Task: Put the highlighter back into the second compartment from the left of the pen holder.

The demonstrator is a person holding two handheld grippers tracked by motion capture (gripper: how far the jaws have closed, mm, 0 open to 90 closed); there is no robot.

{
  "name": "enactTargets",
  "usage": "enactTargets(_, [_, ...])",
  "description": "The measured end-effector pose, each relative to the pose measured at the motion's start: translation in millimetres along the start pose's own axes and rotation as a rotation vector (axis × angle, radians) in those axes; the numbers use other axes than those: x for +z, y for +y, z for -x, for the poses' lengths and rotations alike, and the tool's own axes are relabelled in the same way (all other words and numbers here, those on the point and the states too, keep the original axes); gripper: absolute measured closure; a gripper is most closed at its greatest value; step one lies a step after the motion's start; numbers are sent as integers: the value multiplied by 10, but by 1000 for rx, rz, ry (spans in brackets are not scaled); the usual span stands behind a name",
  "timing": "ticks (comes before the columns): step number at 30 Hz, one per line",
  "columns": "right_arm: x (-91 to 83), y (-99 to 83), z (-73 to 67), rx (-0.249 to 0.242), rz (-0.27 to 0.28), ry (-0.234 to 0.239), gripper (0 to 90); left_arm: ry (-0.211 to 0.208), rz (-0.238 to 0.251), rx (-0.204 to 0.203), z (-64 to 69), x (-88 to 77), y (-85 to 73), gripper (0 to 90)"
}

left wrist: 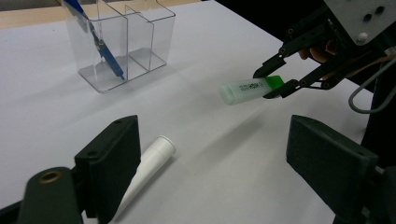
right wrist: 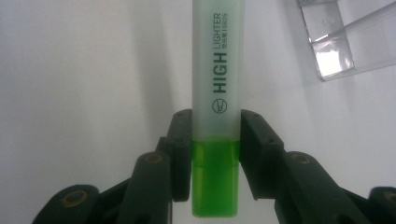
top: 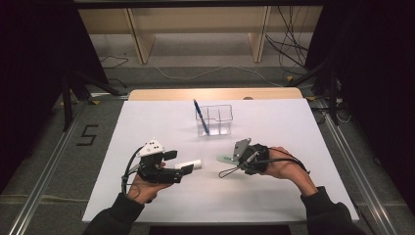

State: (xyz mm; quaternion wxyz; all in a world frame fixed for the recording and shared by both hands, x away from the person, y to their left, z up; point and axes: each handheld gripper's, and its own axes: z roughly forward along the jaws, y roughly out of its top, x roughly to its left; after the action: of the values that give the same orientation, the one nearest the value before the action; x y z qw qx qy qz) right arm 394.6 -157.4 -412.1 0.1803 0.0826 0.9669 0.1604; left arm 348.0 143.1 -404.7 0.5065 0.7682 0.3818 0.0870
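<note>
white table [top: 147, 117], clear organizer [top: 222, 117], blue pen [top: 200, 116]

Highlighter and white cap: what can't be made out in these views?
- Highlighter: tip end cut off by the right gripper view's top edge.
- White cap: narrow end hidden behind the left gripper's jaw in its view.
- Blue pen: markings too small in the high view.
</note>
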Motion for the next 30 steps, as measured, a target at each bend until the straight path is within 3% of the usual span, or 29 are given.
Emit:
enactTargets(5, [-11,39,-50,-23,9,4,673,-15,-56,9,11,54,69,181])
enactTargets(11, [-3,74,-110,-49,12,12,673,-18,-74,6,30,93,124,187])
enactTargets(15, [14,108,-178,-90,15,28,673,-54,-151,6,19,142,186,190])
enactTargets(18, [31,131,-219,-118,15,39,673,-61,-174,10,30,176,199,194])
enactTargets(19, [30,141,-231,-124,10,42,673,-78,-211,21,41,222,205,195])
enactTargets(23, [25,175,-274,-144,15,51,673,-88,-247,35,60,287,208,203])
enactTargets(30, [4,220,-345,-184,28,53,673,-144,-345,33,61,427,211,223])
